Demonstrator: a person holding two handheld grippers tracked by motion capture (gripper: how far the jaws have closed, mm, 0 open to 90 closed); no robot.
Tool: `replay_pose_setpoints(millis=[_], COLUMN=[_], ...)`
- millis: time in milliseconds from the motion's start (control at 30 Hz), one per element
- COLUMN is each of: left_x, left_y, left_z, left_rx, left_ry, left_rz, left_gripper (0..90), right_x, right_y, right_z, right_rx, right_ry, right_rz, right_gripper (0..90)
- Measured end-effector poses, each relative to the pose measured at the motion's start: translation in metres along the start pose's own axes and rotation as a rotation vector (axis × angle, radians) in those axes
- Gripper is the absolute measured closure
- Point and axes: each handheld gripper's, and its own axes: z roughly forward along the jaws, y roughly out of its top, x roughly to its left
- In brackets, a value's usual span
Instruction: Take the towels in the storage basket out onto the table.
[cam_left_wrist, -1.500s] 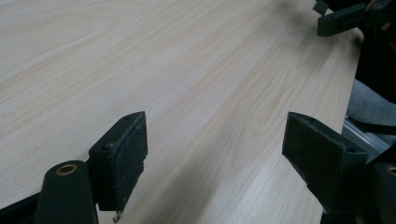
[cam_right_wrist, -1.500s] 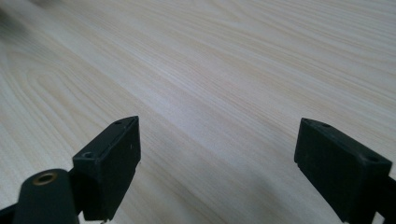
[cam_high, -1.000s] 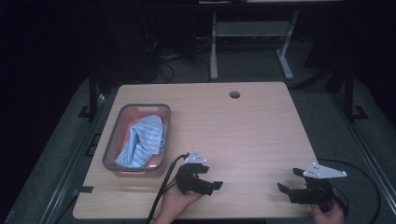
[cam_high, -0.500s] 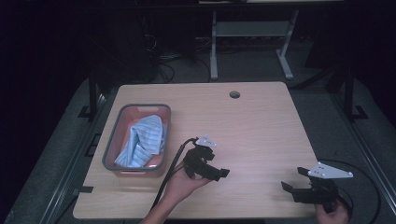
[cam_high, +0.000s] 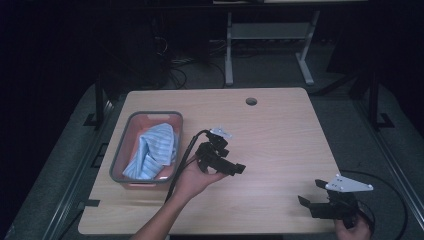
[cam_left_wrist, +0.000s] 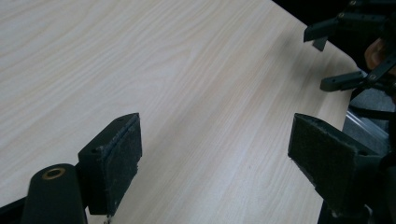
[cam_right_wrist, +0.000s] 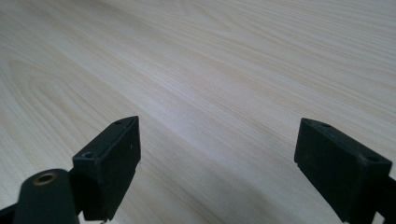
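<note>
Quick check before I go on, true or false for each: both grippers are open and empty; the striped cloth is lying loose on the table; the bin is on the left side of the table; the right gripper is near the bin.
1. Both the left gripper and the right gripper are open and empty. True.
2. The striped cloth lies loose on the table. False: it sits inside the bin.
3. The bin is on the table's left side. True.
4. The right gripper is near the bin. False: it is at the near right corner, far from the bin.
</note>
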Motion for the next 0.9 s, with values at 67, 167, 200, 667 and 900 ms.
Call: replay_pose_setpoints(millis=[67, 167, 200, 667, 900], left_x=[0.002, 0.006, 0.008, 0.023, 0.031], left_y=[0.002, 0.006, 0.007, 0.016, 0.017], left_z=[-0.002, -0.009, -0.011, -0.042, -0.062], left_rx=[-0.001, -0.012, -0.014, -0.048, -0.066], left_ry=[-0.001, 0.001, -0.001, 0.011, 0.033], left_rz=[-0.001, -0.013, -0.017, -0.043, -0.059], left_gripper=[17.1, 17.3, 17.3, 19.3, 20.6], right_x=[-0.001, -0.002, -0.002, -0.002, -0.002], right_y=[0.0, -0.001, -0.001, -0.001, -0.001], right_z=[0.0, 0.0, 0.0, 0.0, 0.0], right_rx=[-0.001, -0.003, -0.003, -0.004, -0.006], right_ry=[-0.002, -0.002, -0.001, -0.002, 0.0], right_rz=[0.001, 0.006, 0.006, 0.004, 0.005], right_gripper=[14.1, 14.1, 14.1, 14.1, 14.1])
